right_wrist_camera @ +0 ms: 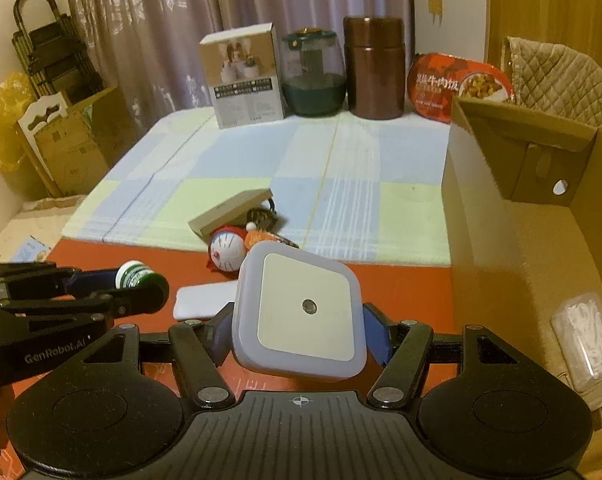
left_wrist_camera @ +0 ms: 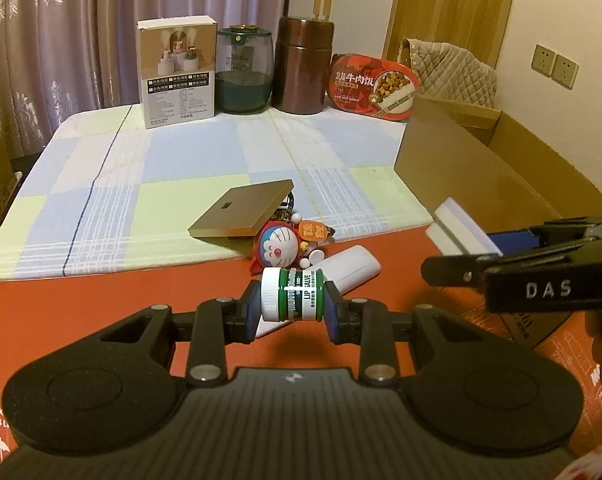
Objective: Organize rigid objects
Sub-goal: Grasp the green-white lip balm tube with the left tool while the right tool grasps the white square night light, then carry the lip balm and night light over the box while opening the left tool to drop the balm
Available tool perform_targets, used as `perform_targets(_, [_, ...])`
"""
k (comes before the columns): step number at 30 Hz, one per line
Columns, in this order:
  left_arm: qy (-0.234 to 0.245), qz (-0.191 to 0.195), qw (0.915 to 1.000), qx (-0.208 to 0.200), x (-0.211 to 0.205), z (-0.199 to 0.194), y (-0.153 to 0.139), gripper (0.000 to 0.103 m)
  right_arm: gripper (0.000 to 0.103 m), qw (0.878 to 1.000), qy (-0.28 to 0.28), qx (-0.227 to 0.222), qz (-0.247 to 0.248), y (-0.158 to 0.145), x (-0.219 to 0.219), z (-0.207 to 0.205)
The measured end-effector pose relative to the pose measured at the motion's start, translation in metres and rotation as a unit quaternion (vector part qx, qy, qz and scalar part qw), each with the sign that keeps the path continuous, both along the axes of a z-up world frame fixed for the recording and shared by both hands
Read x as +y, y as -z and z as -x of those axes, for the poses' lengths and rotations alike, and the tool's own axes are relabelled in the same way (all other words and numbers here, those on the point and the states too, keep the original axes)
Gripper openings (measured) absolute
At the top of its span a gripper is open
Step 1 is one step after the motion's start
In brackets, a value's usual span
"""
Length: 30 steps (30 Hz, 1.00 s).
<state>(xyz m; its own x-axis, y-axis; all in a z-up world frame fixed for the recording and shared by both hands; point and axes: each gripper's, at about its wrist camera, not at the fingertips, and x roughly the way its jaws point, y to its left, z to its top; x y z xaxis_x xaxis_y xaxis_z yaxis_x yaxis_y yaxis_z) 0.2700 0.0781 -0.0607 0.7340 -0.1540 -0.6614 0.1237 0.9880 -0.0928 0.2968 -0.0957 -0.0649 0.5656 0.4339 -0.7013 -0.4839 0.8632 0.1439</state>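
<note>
- Lip salve jar clamped sideways in left gripper, lifted above red mat; long axis runs pad to pad, white cap toward left pad.
- Night-light, square w/ rounded corners, clenched in right gripper, flat face toward cam, also off mat.
- Cardboard box just beside right gripper on its right, open top; looks like drop spot. Right hand nearer to it, left must cross over.
- Below & beyond jar: white flat case lying on mat, untouched.
- Further: Doraemon toy w/ tan flat box leaning on it, at edge of checked cloth.
- Far back row: white carton, green jar, brown canister, red meal pack.
</note>
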Motion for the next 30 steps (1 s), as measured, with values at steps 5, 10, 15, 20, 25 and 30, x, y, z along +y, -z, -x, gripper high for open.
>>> perform_targets(5, [-0.004, -0.004, 0.9999, -0.016, -0.004, 0.005, -0.017, 0.027, 0.062, 1.000, 0.001, -0.017, -0.009, -0.019, -0.006, 0.006])
perform_targets(10, [0.000, -0.006, 0.9993, -0.036, -0.013, 0.008, -0.034, 0.027, 0.062, 0.999, 0.007, -0.029, -0.022, -0.036, -0.017, 0.014])
perform_targets(15, [0.010, 0.000, 0.9983, -0.058, -0.026, 0.007, -0.051, 0.027, 0.062, 0.997, 0.018, -0.066, -0.021, -0.057, -0.029, 0.019])
perform_targets(20, [0.033, 0.005, 0.9967, -0.074, -0.047, 0.004, -0.064, 0.027, 0.062, 0.995, 0.042, -0.081, -0.032, -0.073, -0.052, 0.023])
perform_targets(25, [0.059, 0.017, 0.9943, -0.087, -0.071, 0.001, -0.077, 0.027, 0.062, 0.993, 0.065, -0.093, -0.028, -0.082, -0.074, 0.022])
perform_targets(30, [0.088, 0.036, 0.9909, -0.096, -0.099, -0.005, -0.088, 0.027, 0.062, 0.989, 0.099, -0.110, -0.017, -0.086, -0.106, 0.021])
